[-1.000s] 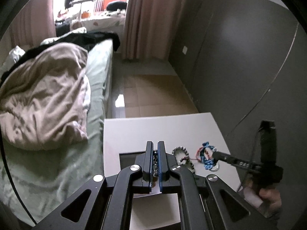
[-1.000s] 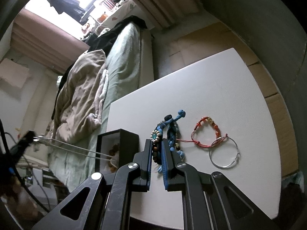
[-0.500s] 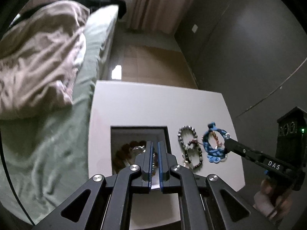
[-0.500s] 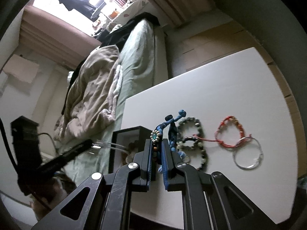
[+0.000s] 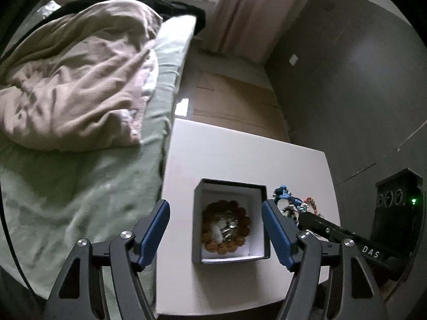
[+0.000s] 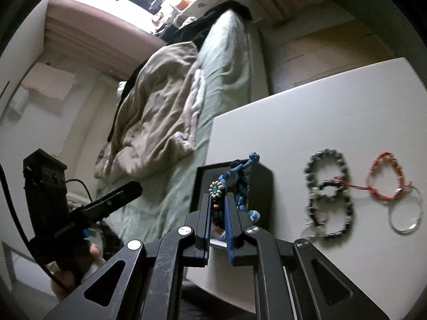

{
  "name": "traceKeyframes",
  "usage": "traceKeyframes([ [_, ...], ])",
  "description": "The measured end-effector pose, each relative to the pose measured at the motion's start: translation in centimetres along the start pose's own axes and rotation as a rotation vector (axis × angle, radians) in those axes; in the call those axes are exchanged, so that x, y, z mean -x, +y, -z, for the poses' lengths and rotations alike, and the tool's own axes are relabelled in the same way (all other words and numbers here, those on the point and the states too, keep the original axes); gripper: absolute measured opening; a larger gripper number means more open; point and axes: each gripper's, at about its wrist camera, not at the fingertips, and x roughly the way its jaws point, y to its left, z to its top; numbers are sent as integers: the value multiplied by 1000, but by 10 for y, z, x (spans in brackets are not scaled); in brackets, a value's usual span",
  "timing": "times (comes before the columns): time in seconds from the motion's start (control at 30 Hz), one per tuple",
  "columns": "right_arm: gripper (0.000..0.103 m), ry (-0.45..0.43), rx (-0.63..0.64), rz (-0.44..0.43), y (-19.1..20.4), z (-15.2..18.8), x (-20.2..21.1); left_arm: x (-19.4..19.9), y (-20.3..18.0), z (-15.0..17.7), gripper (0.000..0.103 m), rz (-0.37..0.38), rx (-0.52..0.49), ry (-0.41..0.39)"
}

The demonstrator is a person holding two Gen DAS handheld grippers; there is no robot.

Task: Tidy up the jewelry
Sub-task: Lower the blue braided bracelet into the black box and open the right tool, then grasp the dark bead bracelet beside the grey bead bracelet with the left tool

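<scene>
A black jewelry box (image 5: 198, 224) with a white lining sits on the white table (image 5: 240, 157). A brown bead bracelet (image 5: 210, 245) and a small silver piece (image 5: 226, 226) lie in it. My left gripper (image 5: 215, 210) is open and empty, its fingers straddling the box. My right gripper (image 6: 217, 200) is shut on a blue braided bracelet (image 6: 241, 184) and holds it above the box (image 6: 264, 186). The held bracelet also shows in the left wrist view (image 5: 285, 196).
Two dark bead bracelets (image 6: 329, 205), a red cord bracelet (image 6: 384, 178) and a thin silver bangle (image 6: 405, 213) lie on the table right of the box. A bed with a beige blanket (image 5: 72, 85) runs along the table's left edge. A grey wall (image 5: 360, 93) stands to the right.
My left gripper has opened and let the silver piece drop into the box. My right gripper has carried the blue bracelet left, from beside the other bracelets to over the box.
</scene>
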Motion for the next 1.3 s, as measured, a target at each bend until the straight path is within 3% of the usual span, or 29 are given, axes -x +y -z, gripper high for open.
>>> traceKeyframes([
  [0.2,12,19,3,-84,12,1,-20,14,8,0,72,-12,18,-20],
  [0.27,28,42,7,-70,15,2,-32,18,11,1,72,-14,25,-27],
  [0.3,51,55,-1,-60,13,2,-36,20,12,1,72,-15,26,-29],
  [0.33,60,57,-10,-50,10,2,-38,23,12,2,72,-16,28,-32],
  [0.43,60,33,-31,7,1,2,-33,27,12,3,72,-16,25,-39],
  [0.67,61,-38,-49,40,-19,-5,12,27,1,7,72,-5,11,-40],
  [1.13,60,-92,-199,138,-80,-14,76,-20,-77,14,72,28,-122,34],
  [1.3,60,-93,-236,154,-94,-12,86,-45,-103,18,58,45,-171,89],
])
